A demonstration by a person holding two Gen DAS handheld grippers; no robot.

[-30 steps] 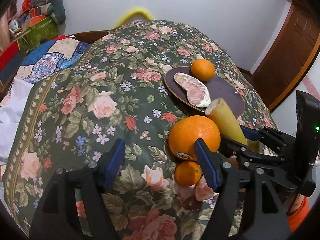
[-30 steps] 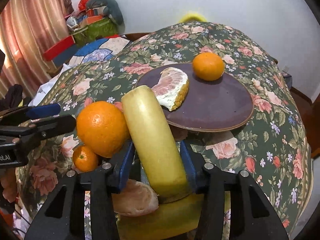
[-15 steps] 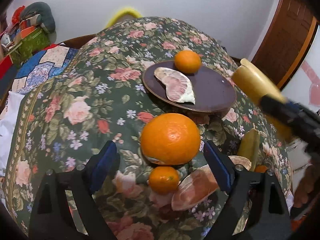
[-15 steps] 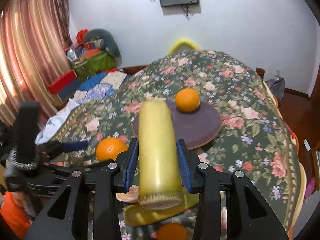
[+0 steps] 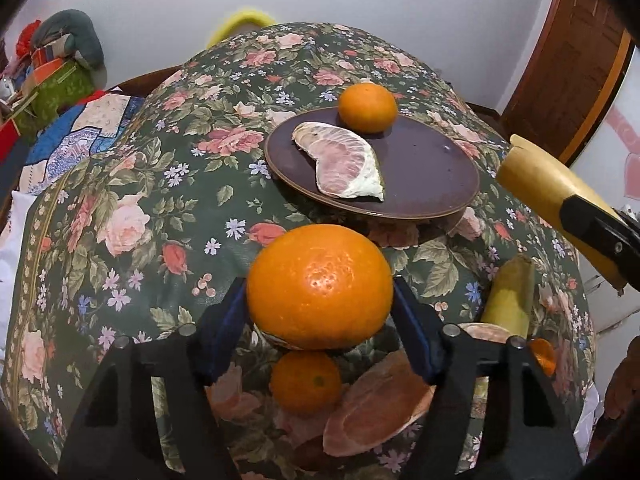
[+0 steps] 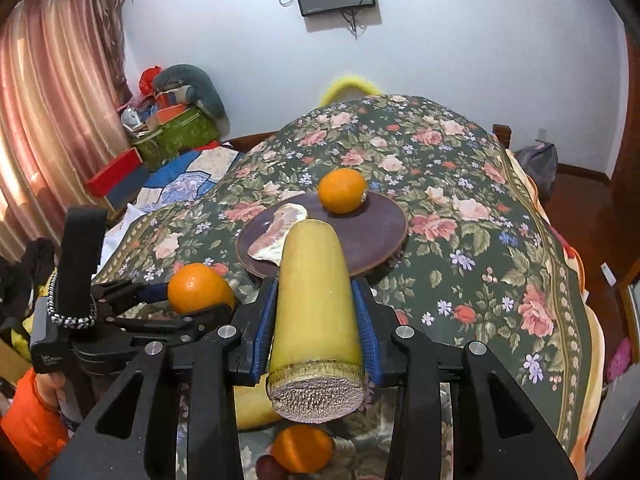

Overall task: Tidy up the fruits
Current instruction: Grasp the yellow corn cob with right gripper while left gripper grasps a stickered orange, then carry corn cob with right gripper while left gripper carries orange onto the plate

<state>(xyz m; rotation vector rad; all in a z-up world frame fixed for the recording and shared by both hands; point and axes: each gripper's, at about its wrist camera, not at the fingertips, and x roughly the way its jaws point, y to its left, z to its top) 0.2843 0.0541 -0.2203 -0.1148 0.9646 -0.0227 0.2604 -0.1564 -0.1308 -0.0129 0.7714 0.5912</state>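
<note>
Even, soft indoor light, brighter through the curtain (image 6: 52, 120) at nine o'clock, leaves a small glare on the large orange (image 5: 319, 286), with fisheye bending and dark corners.

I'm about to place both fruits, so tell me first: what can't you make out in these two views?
- Left wrist view: the big orange hides whether the left tongs press it.
- Right wrist view: the yellow stalk piece covers part of the pomelo segment on the plate.
- Both views: the tongs' frames cover the fruit nearest the cameras.
</note>
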